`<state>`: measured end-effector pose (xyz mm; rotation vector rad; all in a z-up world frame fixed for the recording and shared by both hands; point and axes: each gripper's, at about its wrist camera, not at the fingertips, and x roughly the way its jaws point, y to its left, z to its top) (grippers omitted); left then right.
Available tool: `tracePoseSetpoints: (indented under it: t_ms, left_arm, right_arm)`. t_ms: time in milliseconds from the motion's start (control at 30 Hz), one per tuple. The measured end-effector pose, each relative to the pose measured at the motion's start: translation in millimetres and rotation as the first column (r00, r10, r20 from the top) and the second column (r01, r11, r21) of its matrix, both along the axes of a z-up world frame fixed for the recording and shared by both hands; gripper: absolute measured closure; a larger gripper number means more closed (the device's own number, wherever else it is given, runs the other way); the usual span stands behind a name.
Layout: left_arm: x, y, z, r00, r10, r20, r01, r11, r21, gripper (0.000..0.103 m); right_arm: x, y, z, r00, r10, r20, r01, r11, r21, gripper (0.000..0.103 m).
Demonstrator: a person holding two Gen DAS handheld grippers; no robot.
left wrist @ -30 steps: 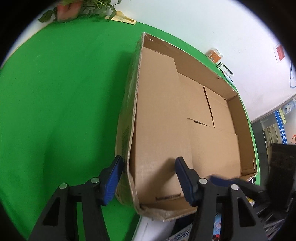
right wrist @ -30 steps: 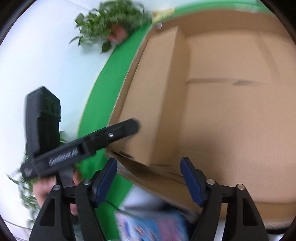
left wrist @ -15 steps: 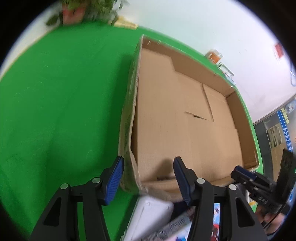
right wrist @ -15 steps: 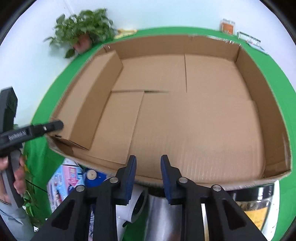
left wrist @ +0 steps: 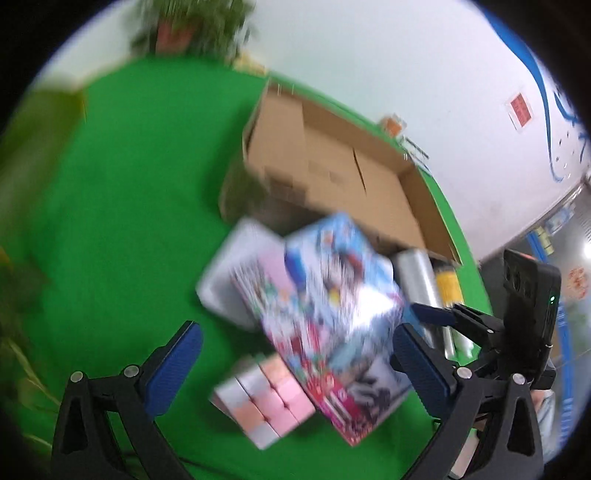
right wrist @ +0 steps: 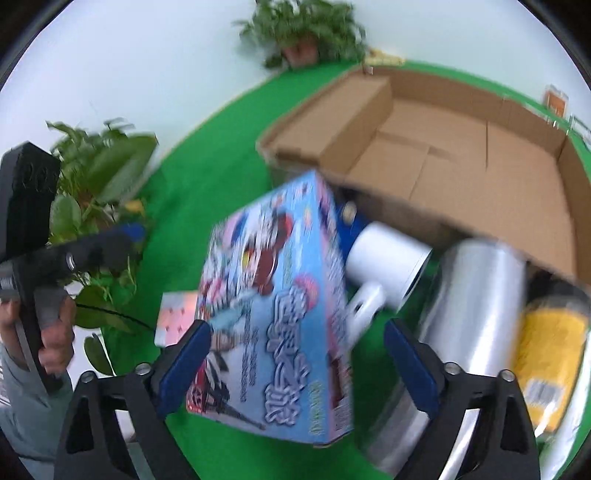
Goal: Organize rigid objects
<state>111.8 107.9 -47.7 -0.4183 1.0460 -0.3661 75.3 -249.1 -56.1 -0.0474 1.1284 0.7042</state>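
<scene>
A colourful blue toy box lies on the green cloth in front of an empty open cardboard box. My left gripper is open wide, above and short of the toy box and a pink cube block. My right gripper is open wide with the toy box between its fingers, not clamped. A white hair dryer, a silver film roll and a yellow bottle lie to the right. The view is blurred.
Potted plants stand at the back and left of the green table. A white flat case lies under the toy box. The other hand-held gripper shows at the right of the left wrist view.
Both grippers have pulled back from the cardboard box and now look at the pile of objects in front of it. The right gripper's jaws, nearly closed half a second ago, are now wide open.
</scene>
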Motion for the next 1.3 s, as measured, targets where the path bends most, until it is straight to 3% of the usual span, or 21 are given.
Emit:
tracePoseSetpoints:
  t_ms: [67, 133, 300, 367, 467, 600, 700, 833, 1000, 1100, 1167, 1300]
  left_arm:
    - [6.1, -4.4, -22.8, 0.997, -0.005, -0.078, 0.0, 0.998, -0.059, 0.001]
    - [12.7, -13.5, -32.6, 0.995, -0.053, -0.088, 0.044, 0.993, -0.106, 0.001]
    - [24.7, -40.5, -48.6, 0.985, -0.103, -0.141, 0.096, 0.994, -0.056, 0.01]
    - [21.7, -51.8, -40.5, 0.987, -0.111, -0.119, 0.111, 0.994, -0.007, 0.01]
    - [10.8, -64.2, -18.4, 0.992, -0.113, -0.053, 0.117, 0.991, 0.063, 0.01]
    - [-18.1, -87.1, 12.8, 0.988, -0.152, 0.023, 0.149, 0.985, 0.09, 0.011]
    - [-38.5, -105.8, 15.4, 0.981, -0.188, 0.036, 0.184, 0.978, 0.095, 0.011]
    - [-66.9, -133.3, -9.8, 0.968, -0.249, -0.03, 0.251, 0.966, 0.055, 0.011]
    - [-77.7, -162.2, -60.7, 0.936, -0.317, -0.15, 0.324, 0.946, 0.025, 0.013]
    - [-78.7, -161.0, -68.7, 0.935, -0.313, -0.167, 0.322, 0.946, 0.029, 0.013]
    - [-86.3, -150.8, -68.7, 0.933, -0.31, -0.183, 0.321, 0.946, 0.035, 0.012]
    - [-89.0, -139.8, -75.1, 0.926, -0.304, -0.222, 0.31, 0.951, -0.01, 0.012]
  right_arm:
    - [-4.3, 8.6, -4.5, 1.0, 0.008, -0.013, -0.008, 1.0, -0.018, 0.015]
    - [-7.2, 16.0, -12.3, 1.0, 0.017, 0.007, -0.017, 0.998, -0.062, 0.02]
    - [-17.7, 17.7, -21.7, 1.0, -0.01, -0.001, 0.01, 0.997, -0.074, 0.029]
    - [-26.3, 17.6, -26.2, 0.999, -0.028, 0.024, 0.03, 0.996, -0.084, 0.03]
    - [-41.8, 6.6, -21.6, 0.997, -0.068, 0.035, 0.068, 0.998, 0.012, 0.034]
    - [-76.8, -26.9, 1.4, 0.99, -0.121, 0.071, 0.113, 0.987, 0.114, 0.036]
    - [-108.5, -51.2, 9.1, 0.986, -0.147, 0.073, 0.136, 0.981, 0.136, 0.034]
    - [-147.7, -85.1, -7.1, 0.982, -0.191, -0.009, 0.191, 0.973, 0.128, 0.034]
    - [-178.1, -123.3, -56.4, 0.957, -0.245, -0.153, 0.259, 0.962, 0.081, 0.032]
    - [-187.0, -150.1, -59.3, 0.936, -0.324, -0.135, 0.329, 0.944, 0.017, 0.028]
    - [-191.6, -165.7, -53.0, 0.928, -0.35, -0.125, 0.357, 0.933, 0.039, 0.027]
    - [-193.7, -170.5, -51.7, 0.939, -0.315, -0.136, 0.321, 0.947, 0.025, 0.027]
